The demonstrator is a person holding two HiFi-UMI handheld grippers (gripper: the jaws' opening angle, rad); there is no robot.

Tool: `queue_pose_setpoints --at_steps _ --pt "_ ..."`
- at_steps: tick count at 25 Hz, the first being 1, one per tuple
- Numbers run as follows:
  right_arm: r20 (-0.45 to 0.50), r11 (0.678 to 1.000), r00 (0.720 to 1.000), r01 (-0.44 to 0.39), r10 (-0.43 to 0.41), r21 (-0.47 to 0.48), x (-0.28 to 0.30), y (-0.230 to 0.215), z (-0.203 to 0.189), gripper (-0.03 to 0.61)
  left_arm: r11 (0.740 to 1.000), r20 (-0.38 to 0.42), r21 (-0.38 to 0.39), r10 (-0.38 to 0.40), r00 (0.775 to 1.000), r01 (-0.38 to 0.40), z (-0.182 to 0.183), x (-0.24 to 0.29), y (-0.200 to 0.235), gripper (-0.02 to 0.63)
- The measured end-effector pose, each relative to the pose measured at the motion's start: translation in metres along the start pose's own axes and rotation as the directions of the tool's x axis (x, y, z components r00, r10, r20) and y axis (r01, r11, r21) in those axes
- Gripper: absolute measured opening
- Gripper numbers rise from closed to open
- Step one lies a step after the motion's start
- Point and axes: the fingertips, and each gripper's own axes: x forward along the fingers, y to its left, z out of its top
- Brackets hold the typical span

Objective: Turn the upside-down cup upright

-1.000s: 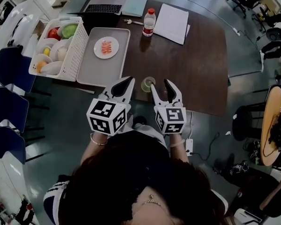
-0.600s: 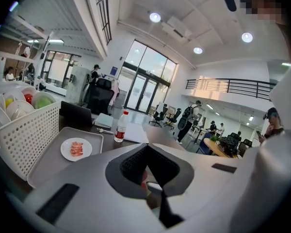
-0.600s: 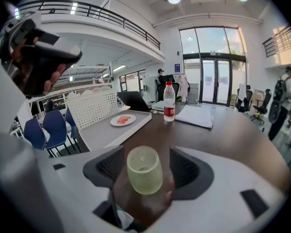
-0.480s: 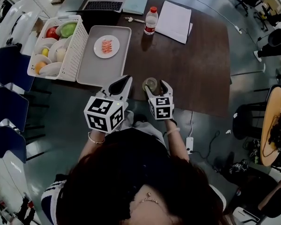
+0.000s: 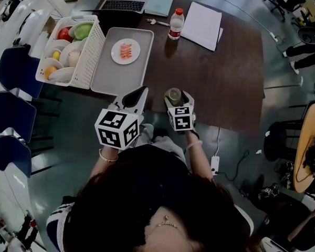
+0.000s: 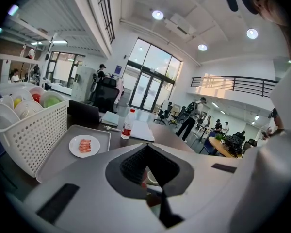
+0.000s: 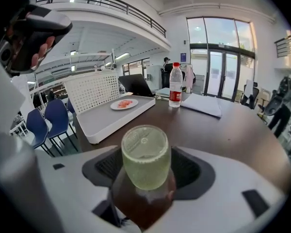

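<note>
A pale green glass cup (image 5: 174, 95) stands base-up on the dark table (image 5: 220, 77), close to its front edge. My right gripper (image 5: 177, 98) is lowered around it. Its jaws have just been opening, and the cup (image 7: 145, 157) now stands between the wide-open pads (image 7: 190, 171), not clamped. My left gripper (image 5: 138, 94) hovers just left of the cup at the table's front edge. It is shut and holds nothing. In the left gripper view the closed jaws (image 6: 146, 154) hide nearly all of the cup.
A grey tray (image 5: 109, 72) carries a plate of pink food (image 5: 125, 51), with a white basket (image 5: 89, 56) of fruit and bowls to its left. A water bottle (image 5: 175, 24), papers (image 5: 201, 25) and a laptop (image 5: 123, 5) sit at the far edge. Blue chairs (image 5: 16, 70) stand left.
The right gripper has dropped from above the cup to around it, and its jaws have spread wider. The left gripper has stayed about where it was.
</note>
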Motion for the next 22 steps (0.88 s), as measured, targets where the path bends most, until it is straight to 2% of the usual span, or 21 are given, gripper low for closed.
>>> queue_pose_setpoints --at_steps 10,22 --pt "-0.009 1.0 1.0 0.021 -0.021 0.015 0.007 0.0 -0.002 0.298 1.0 -0.006 -0.004 0.021 1.0 -0.021 -0.005 -0.007 0.008 -0.005" --pt "0.032 0.996 0.999 0.009 -0.012 0.092 -0.012 -0.004 0.011 0.298 1.0 -0.001 -0.004 -0.009 1.0 0.009 -0.003 -0.006 0.001 -0.005"
